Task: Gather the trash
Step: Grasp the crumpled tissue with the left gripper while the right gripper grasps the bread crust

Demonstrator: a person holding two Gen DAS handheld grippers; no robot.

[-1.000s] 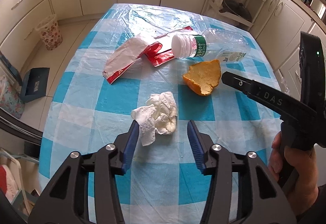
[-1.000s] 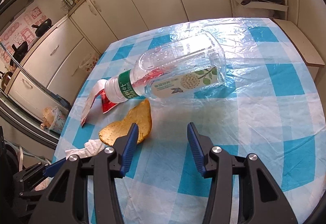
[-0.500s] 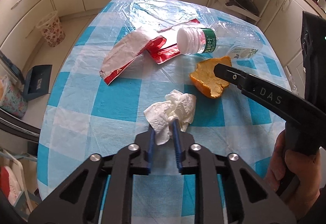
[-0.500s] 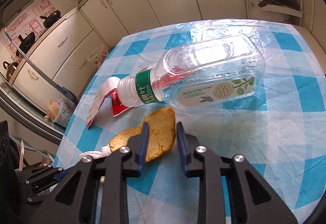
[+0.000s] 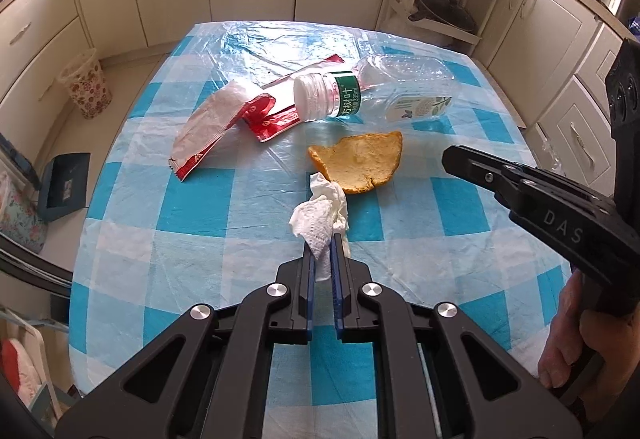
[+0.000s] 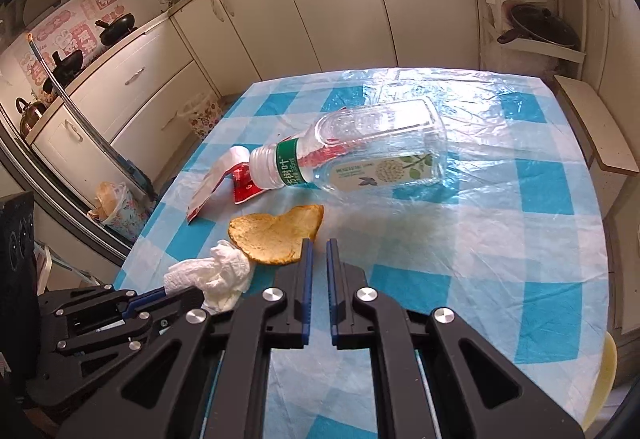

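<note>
Crumpled white tissue [image 5: 320, 215]: near the middle of the checked table [image 5: 200, 223], near end pinched between the blue pads of the left gripper [image 5: 323, 239], jaws closing on it, the rest bunched out past the tips. Far end right up against the orange peel [image 5: 360, 163]; touching or merely overlapping in view, hard to say from either camera.

Squeeze fully before lifting, since only a thin fold sits between the pads and loose paper slips easily. Lift straight up and clear of the peel, to avoid dragging it along. Keep the wrist steady so the hanging wad does not swing free.

Right gripper [image 6: 317, 245]: pads drawn together with only a narrow slit and nothing between them. Tips just beside the near right edge of the peel, seemingly not on it. Reopen, shift left over the rim of the peel, then close across its thin curled edge rather than its flat middle.

Further out: clear plastic bottle [image 5: 380, 99] on its side, white cap toward the camera, lying partly over a red and white wrapper [image 5: 224, 127]. Leave both for later passes.

Off the table, on the floor to the left, a floral bin [image 5: 86, 87], a likely place for the trash. Carry the tissue there high enough to clear the table edge.
</note>
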